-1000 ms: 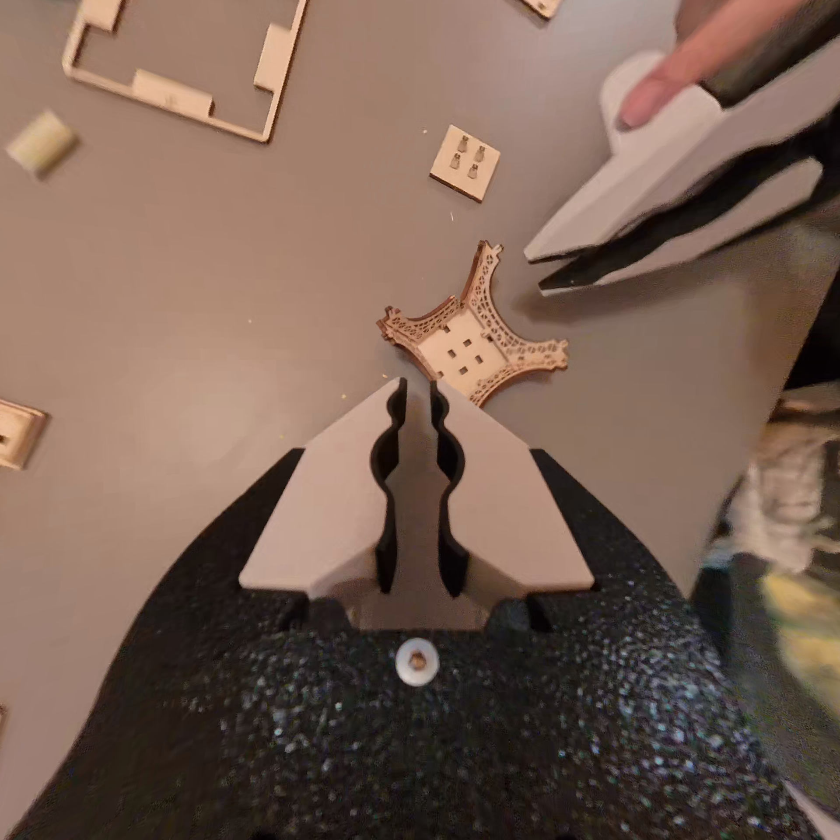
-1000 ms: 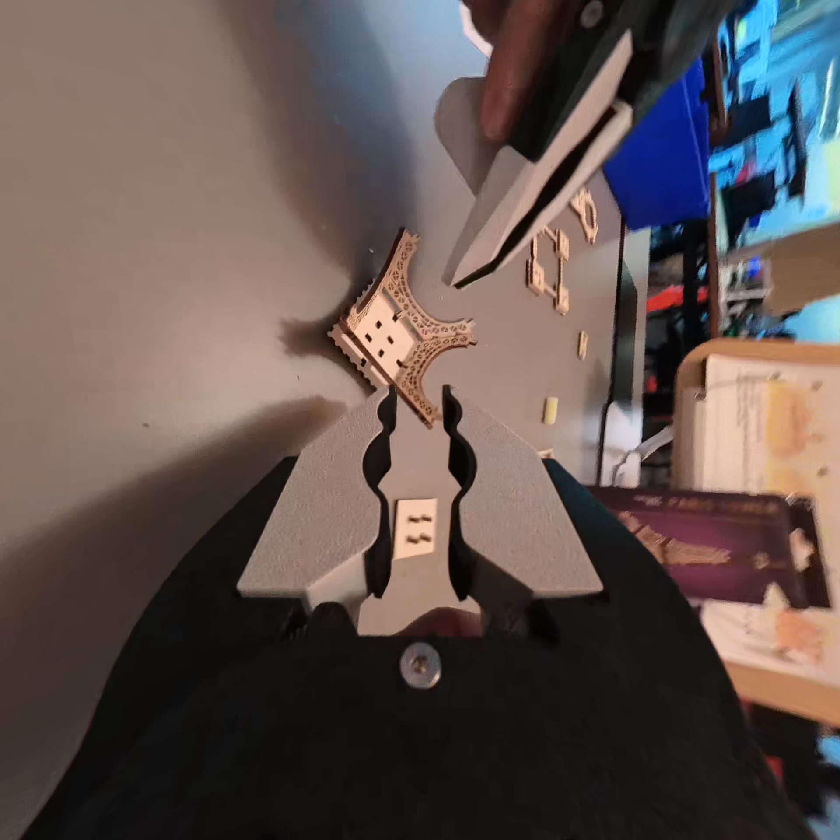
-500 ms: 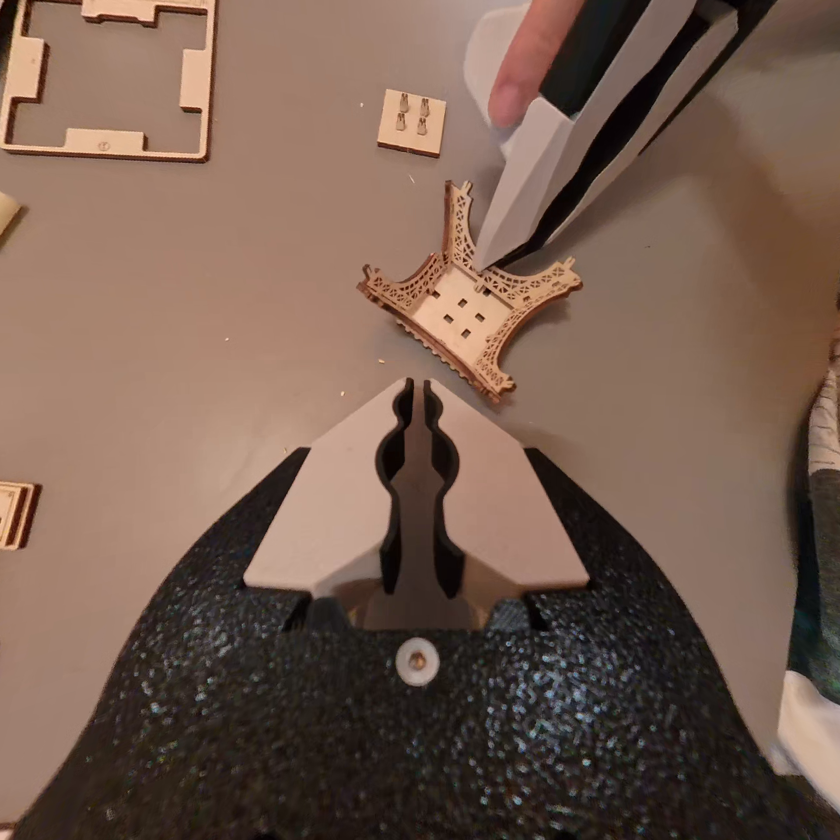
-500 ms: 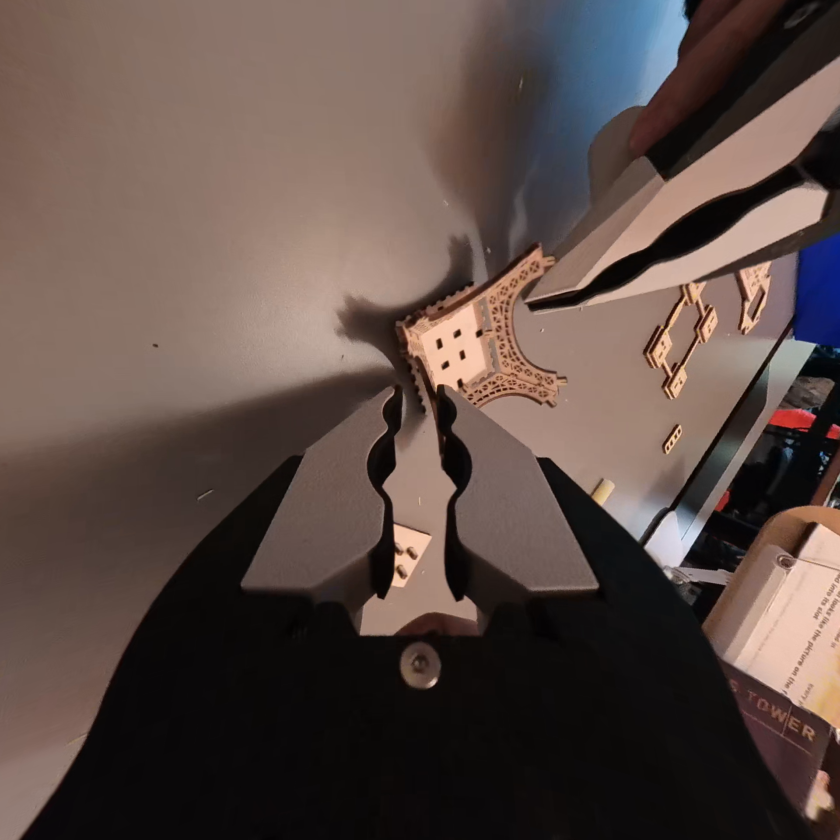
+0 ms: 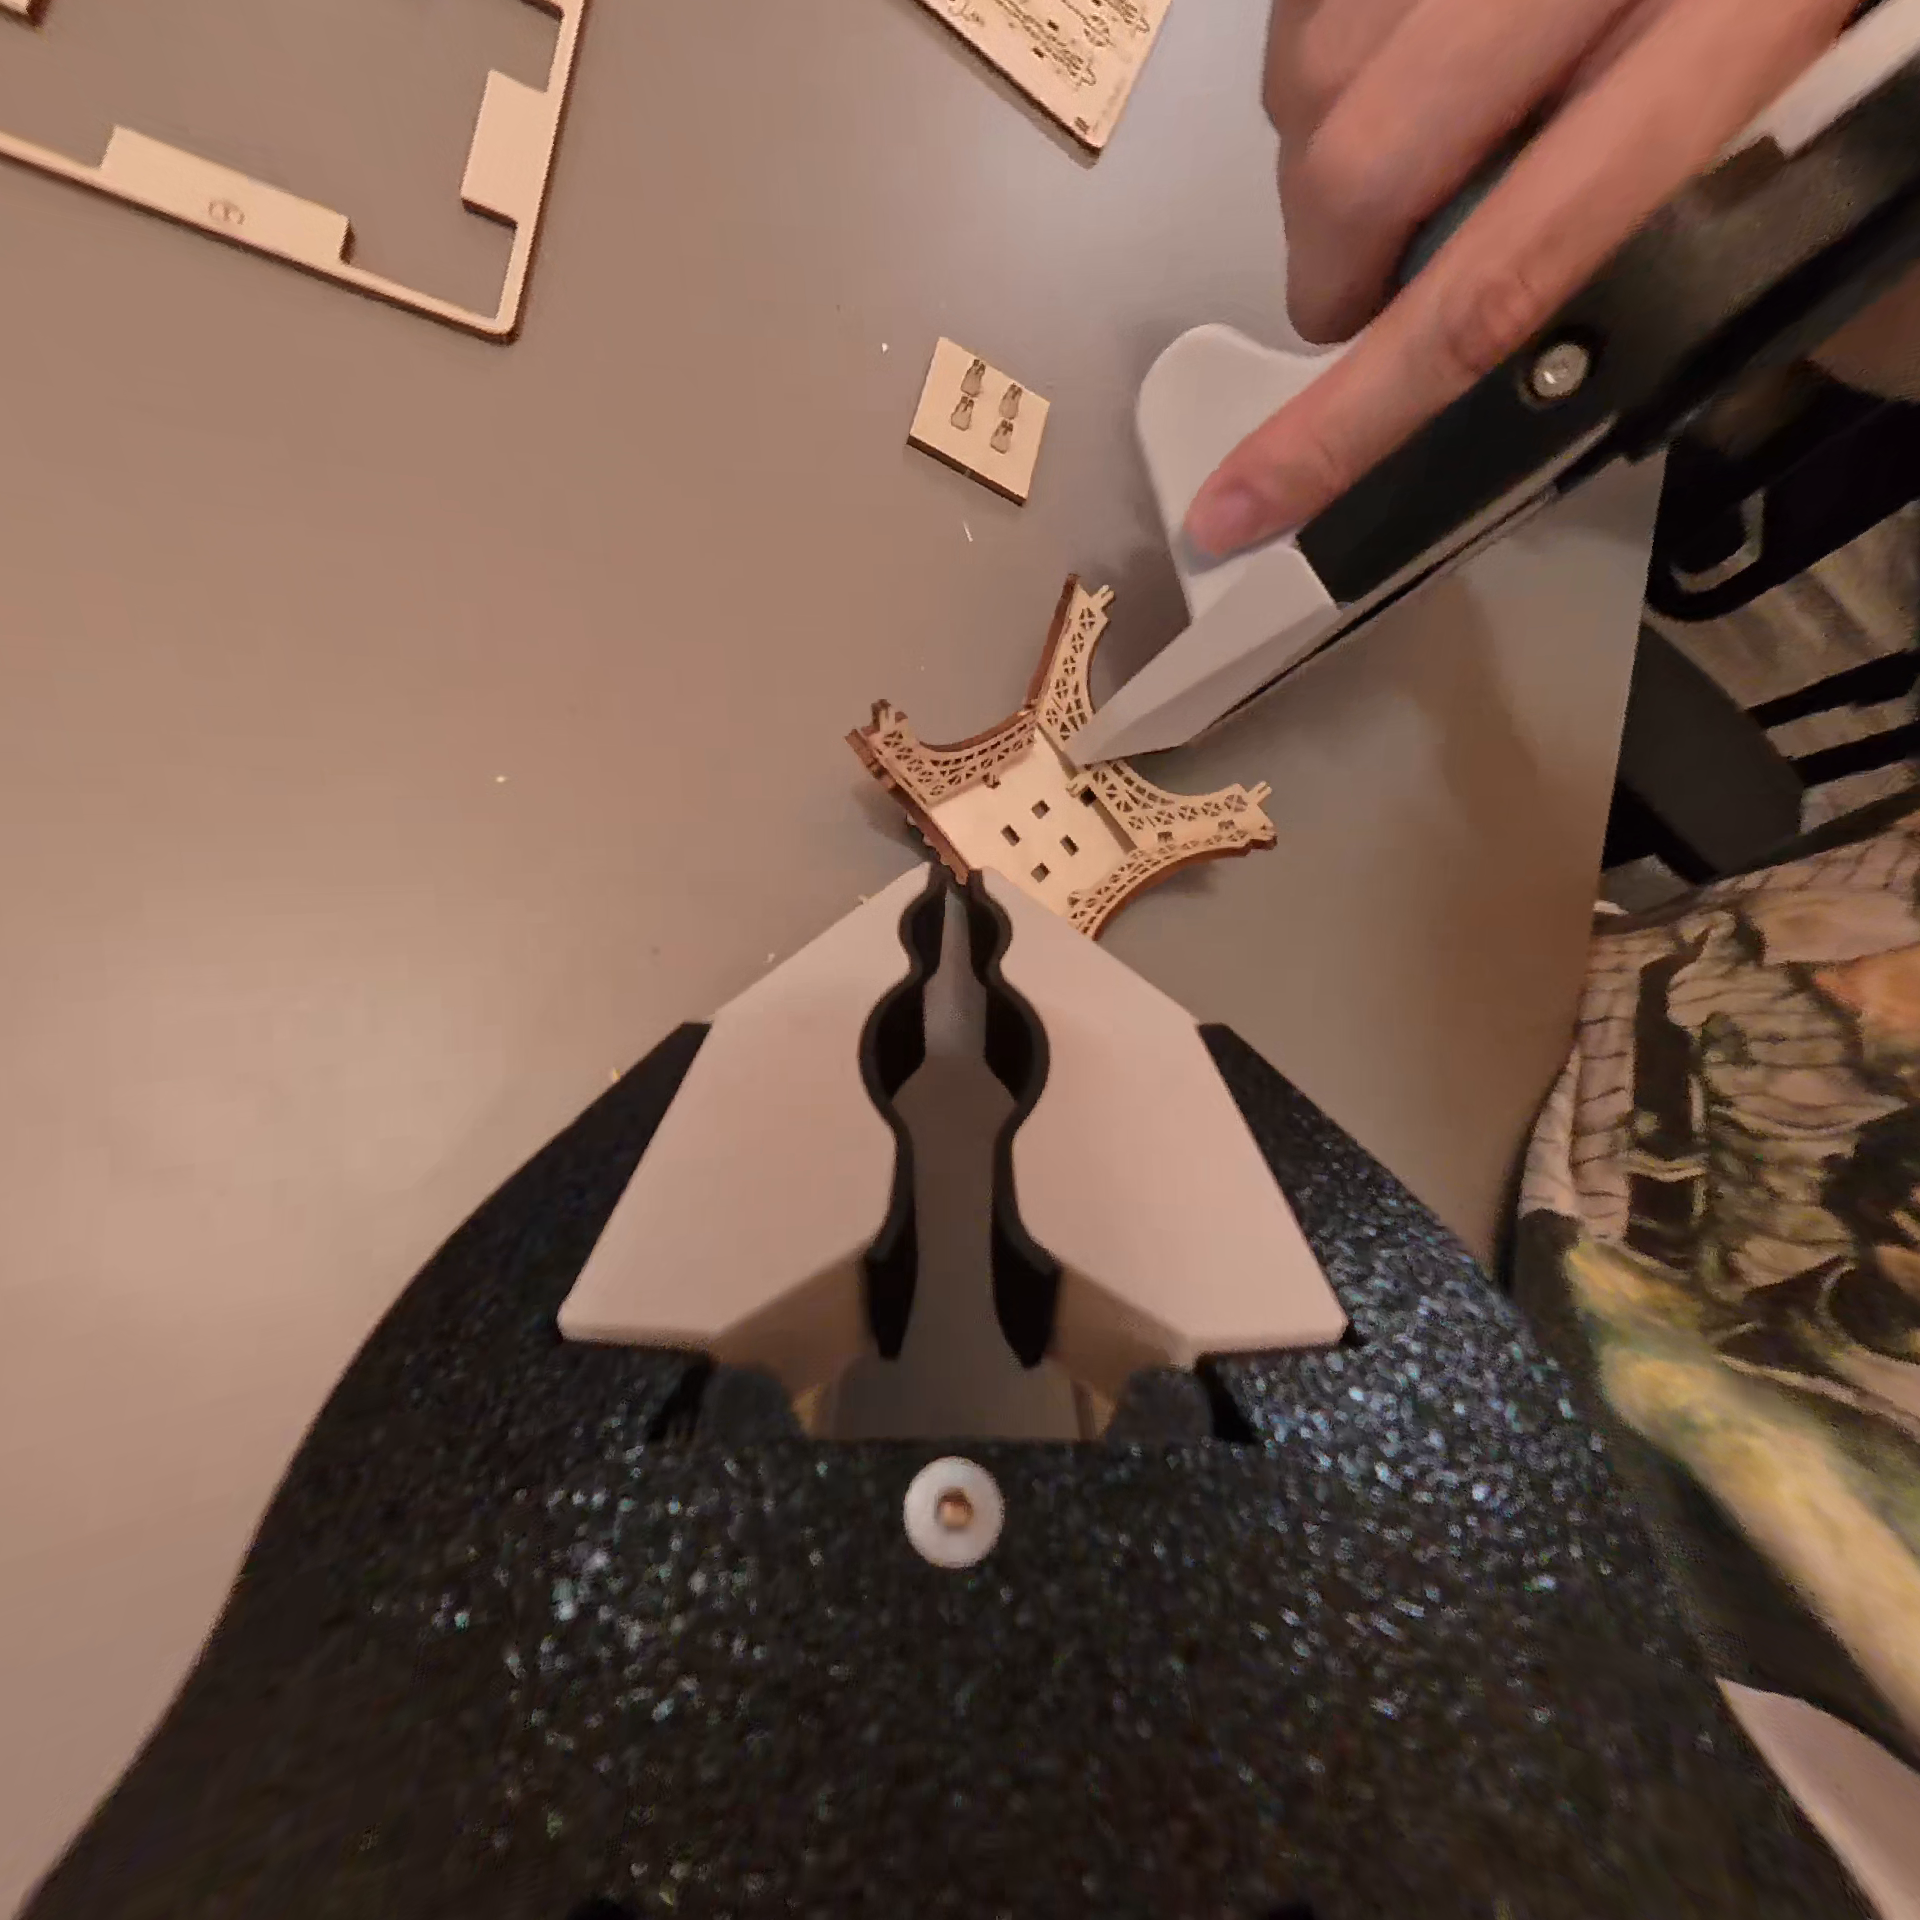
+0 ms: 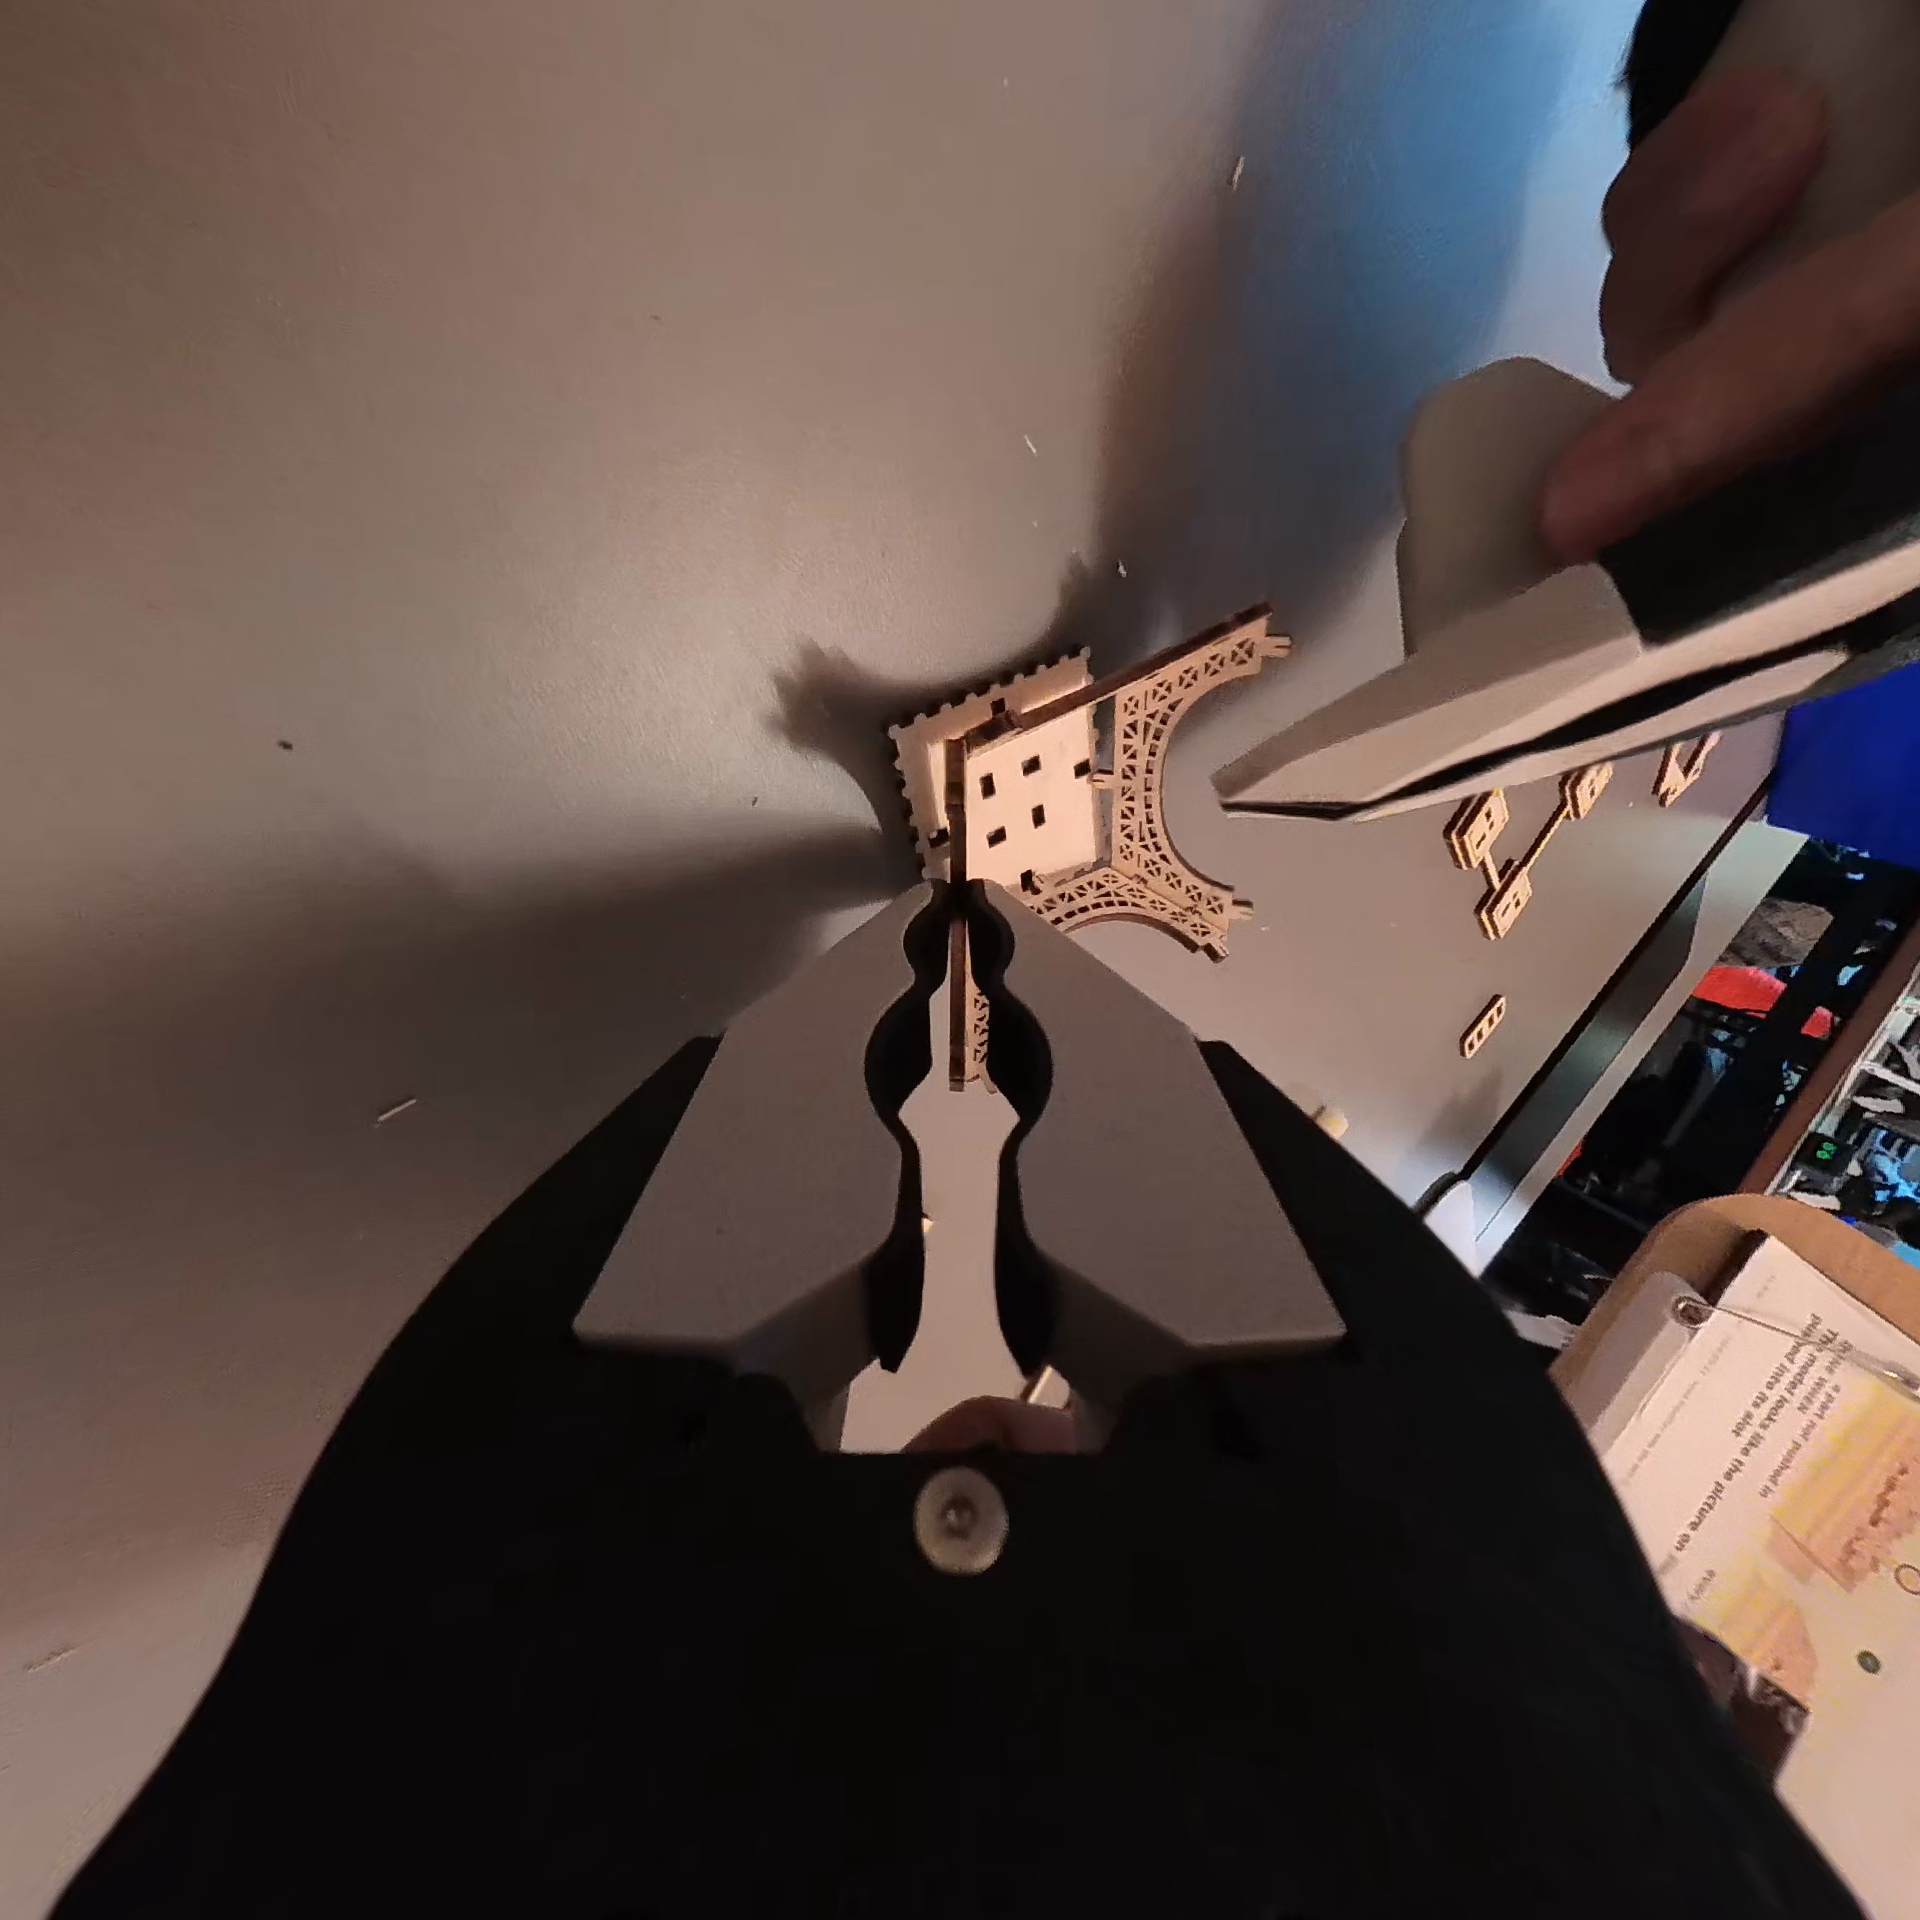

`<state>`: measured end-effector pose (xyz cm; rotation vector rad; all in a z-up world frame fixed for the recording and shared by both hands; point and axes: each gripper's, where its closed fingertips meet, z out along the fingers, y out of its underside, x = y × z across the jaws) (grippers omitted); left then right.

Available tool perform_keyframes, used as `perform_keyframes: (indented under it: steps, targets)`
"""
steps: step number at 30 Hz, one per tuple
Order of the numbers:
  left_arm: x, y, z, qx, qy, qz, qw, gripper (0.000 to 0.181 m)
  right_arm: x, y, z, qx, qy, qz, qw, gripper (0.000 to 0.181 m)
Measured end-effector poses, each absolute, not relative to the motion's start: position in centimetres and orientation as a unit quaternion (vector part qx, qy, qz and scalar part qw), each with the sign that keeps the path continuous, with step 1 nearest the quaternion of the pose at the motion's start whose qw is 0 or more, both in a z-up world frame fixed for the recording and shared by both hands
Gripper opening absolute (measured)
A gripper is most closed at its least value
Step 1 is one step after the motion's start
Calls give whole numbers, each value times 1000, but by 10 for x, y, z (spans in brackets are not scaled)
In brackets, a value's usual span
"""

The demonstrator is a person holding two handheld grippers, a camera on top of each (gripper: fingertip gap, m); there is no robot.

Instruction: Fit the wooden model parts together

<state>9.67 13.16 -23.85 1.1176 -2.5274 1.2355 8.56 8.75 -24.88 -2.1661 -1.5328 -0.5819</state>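
Observation:
The wooden tower base (image 5: 1039,821), a small plate with square holes and lattice legs, lies on the grey table (image 5: 416,675). It also shows in the right wrist view (image 6: 1039,800). My right gripper (image 6: 961,888) is shut on one lattice leg (image 6: 971,1013), which runs back between its fingers. In the left wrist view the right gripper (image 5: 1091,743) meets the model at its far side. My left gripper (image 5: 956,881) is shut and empty, its tips by the model's toothed edge. In the right wrist view the left gripper (image 6: 1231,795) hangs apart from the model, over the arch between two legs.
A wooden frame sheet (image 5: 312,208), a small square piece (image 5: 977,421) and another sheet (image 5: 1049,52) lie farther back. Chain-like wooden parts (image 6: 1527,842) and a small slotted piece (image 6: 1483,1027) lie near the table edge. An instruction sheet (image 6: 1766,1507) lies at lower right. My right gripper's tips are some 9 cm from the small square piece (image 5: 977,421).
My right gripper has closed on a leg of the model, which has turned. My left gripper has moved closer to the model's toothed edge.

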Motion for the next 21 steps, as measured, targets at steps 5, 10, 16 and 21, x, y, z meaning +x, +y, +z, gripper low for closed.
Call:
perform_keyframes:
  steps: [5,10,16,21]
  targets:
    - [98,128,-238,416,-807,409,85,4,87,86,-248,-765,-571,-224,197,0]
    - [93,124,-241,437,-800,398,97,2,86,86,-248,-757,-582,-231,188,0]
    - [93,125,-242,451,-805,377,79,1,85,87,-246,-753,-579,-248,189,0]
    - [91,125,-245,456,-811,357,87,1,86,85,-248,-760,-571,-252,181,0]
